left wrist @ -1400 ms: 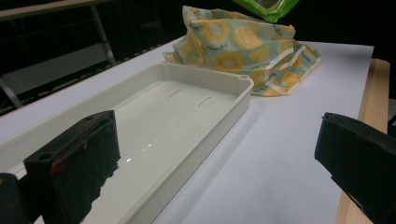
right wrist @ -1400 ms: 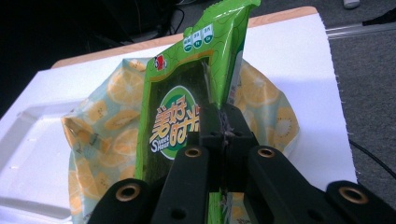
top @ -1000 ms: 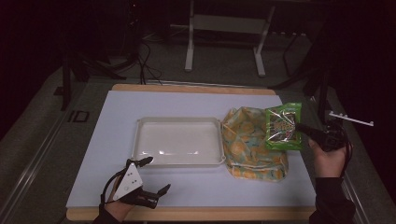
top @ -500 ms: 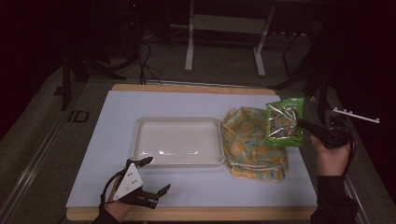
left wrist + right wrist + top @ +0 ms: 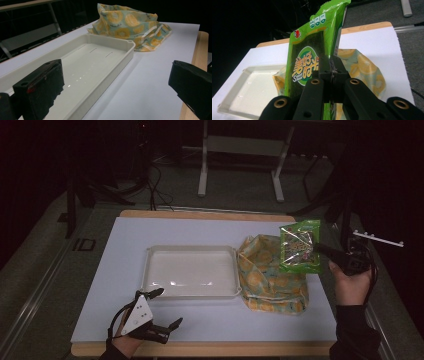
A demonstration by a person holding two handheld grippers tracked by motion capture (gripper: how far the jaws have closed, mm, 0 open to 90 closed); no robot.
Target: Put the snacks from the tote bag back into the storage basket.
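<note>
The right gripper (image 5: 325, 254) has its jaws pinched tight on a green snack packet (image 5: 300, 246), gripping it by one edge; in the right gripper view the packet (image 5: 314, 57) stands upright between the closed black jaws, its printed front facing the camera. Compared with a second ago, the packet has come up and away from the yellow-patterned cloth bag (image 5: 270, 275): it lay low against the bag's top then, and now hangs clear above the bag's right side, near the far right edge of the bench (image 5: 200, 227). That suggests the packet has been drawn out of the bag and is free to be carried.

The white plastic tray (image 5: 190, 271) sits empty just left of the bag, its right rim touching or nearly touching the cloth. It looks like the likely place for the packet, which would mean a move leftward over the bag.

The left gripper (image 5: 162, 312) rests low at the near left corner of the bench, jaws spread wide and holding nothing; from its own view the tray (image 5: 82, 62) lies ahead between the open jaws, with the bag (image 5: 130, 25) beyond.
</note>
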